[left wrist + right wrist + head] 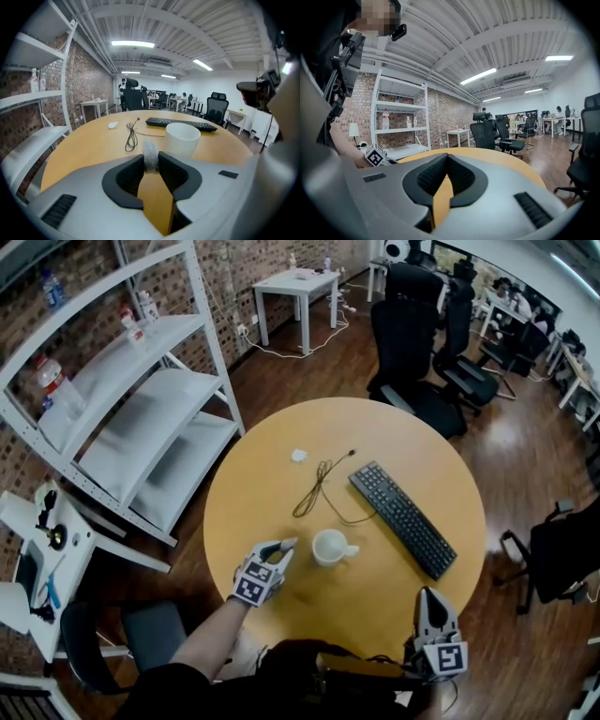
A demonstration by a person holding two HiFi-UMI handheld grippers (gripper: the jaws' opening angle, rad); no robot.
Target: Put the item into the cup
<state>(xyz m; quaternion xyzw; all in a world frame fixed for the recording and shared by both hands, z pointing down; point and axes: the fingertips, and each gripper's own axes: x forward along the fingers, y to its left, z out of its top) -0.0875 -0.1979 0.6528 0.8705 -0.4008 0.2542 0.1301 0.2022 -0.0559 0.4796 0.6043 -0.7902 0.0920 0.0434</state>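
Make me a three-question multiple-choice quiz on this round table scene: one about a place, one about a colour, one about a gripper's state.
1. Where does the white ceramic cup stand?
A) on a metal tray
B) on the round wooden table, between the left gripper and the long black keyboard
C) on top of the keyboard

2. What colour is the thin loose cable?
A) black
B) red
C) yellow

3. What is between the left gripper's jaws?
A) nothing
B) the cup's handle
C) a small greyish-white item

Answers:
1. B, the head view shows the cup on the wood just right of that gripper.
2. A, the cable reads dark against the table.
3. C, the left gripper view shows the jaws closed on the item.
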